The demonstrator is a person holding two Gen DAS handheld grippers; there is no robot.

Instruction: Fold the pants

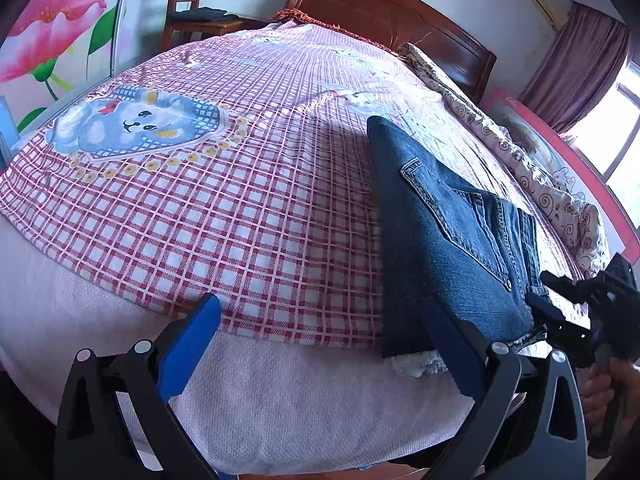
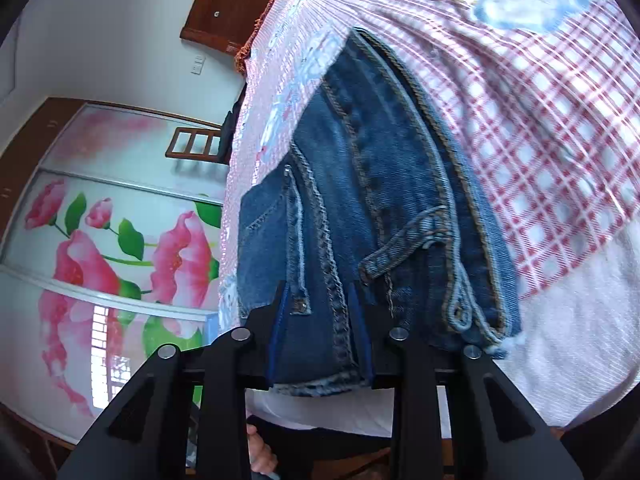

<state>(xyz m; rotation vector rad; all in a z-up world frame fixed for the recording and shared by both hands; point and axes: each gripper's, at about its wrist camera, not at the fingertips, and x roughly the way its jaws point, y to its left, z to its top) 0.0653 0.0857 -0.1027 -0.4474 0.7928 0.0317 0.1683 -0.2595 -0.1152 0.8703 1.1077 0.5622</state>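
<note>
Folded blue jeans (image 1: pixel 452 236) lie on the red-and-white checked bed sheet (image 1: pixel 248 208), running from the near bed edge towards the headboard. My left gripper (image 1: pixel 320 312) is open and empty, just left of the jeans' near end, its right finger (image 1: pixel 452 344) over the denim corner. My right gripper (image 2: pixel 320 300) is shut on the jeans (image 2: pixel 380 200) at their near hem, with thick seamed denim between the blue pads. The right gripper also shows in the left wrist view (image 1: pixel 560 304) at the jeans' near right corner.
A rolled floral quilt (image 1: pixel 520 160) lies along the bed's right side. A wooden headboard (image 1: pixel 392 12) stands at the far end, with a chair (image 1: pixel 192 8) beside it. A flower-painted wardrobe (image 2: pixel 100 240) stands beyond the bed. White bedding (image 1: pixel 280 400) hangs at the near edge.
</note>
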